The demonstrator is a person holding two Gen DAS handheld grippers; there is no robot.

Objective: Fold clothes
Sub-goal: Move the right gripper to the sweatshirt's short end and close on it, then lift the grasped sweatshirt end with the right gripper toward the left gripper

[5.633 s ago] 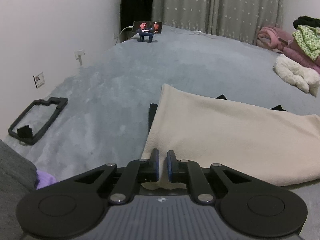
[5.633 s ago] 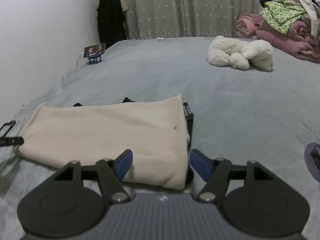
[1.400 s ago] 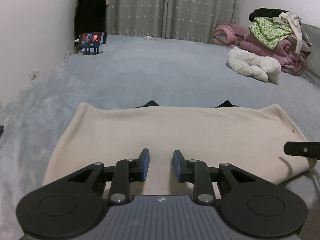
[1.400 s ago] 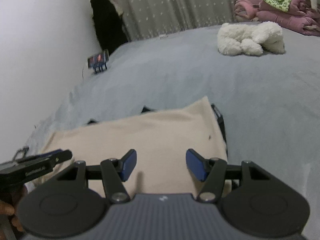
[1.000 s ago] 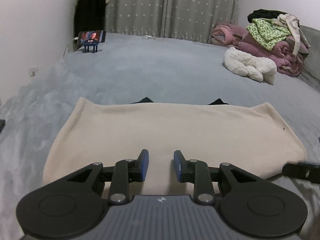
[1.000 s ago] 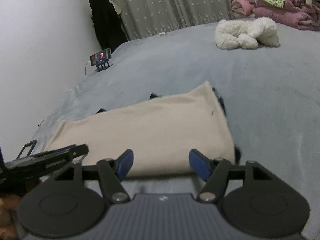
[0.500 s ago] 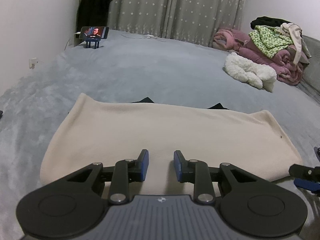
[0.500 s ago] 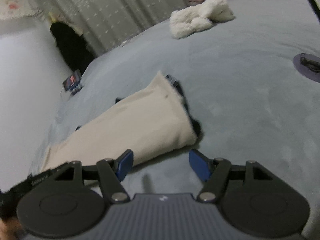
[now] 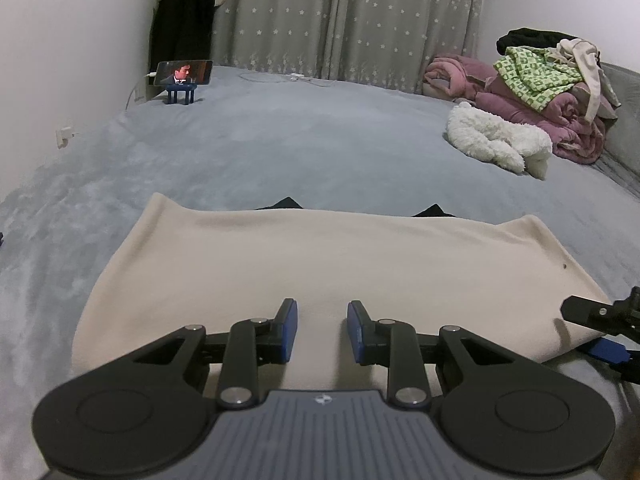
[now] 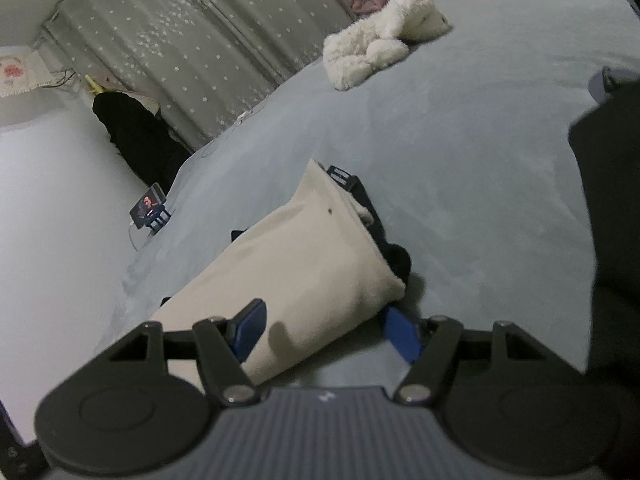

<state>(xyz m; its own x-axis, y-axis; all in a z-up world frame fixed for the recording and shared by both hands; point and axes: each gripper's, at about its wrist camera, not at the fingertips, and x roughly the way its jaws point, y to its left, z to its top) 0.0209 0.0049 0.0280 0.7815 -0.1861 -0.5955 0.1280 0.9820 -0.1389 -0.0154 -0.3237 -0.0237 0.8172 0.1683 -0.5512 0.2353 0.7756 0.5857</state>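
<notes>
A folded cream garment (image 9: 320,260) lies flat on the grey bed (image 9: 320,152), with black parts (image 9: 286,203) peeking out from under its far edge. My left gripper (image 9: 322,332) hovers over the middle of its near edge, open a little, nothing between the blue pads. In the right wrist view the same cream garment (image 10: 304,272) runs away to the left, black fabric (image 10: 384,240) showing at its end. My right gripper (image 10: 326,334), rolled sideways, is open and straddles the garment's near right corner without pressing on it. The right gripper (image 9: 582,330) also shows at the left view's right edge.
A white fluffy garment (image 9: 496,142) and a pile of pink blankets (image 9: 520,96) topped by a green patterned piece lie at the far right. A phone on a stand (image 9: 184,74) sits at the far left by the wall. A dark shape (image 10: 608,220) fills the right wrist view's right side.
The right gripper has rolled sideways and come down to the garment's right corner, which now lies between its jaws. The left gripper has stayed put.
</notes>
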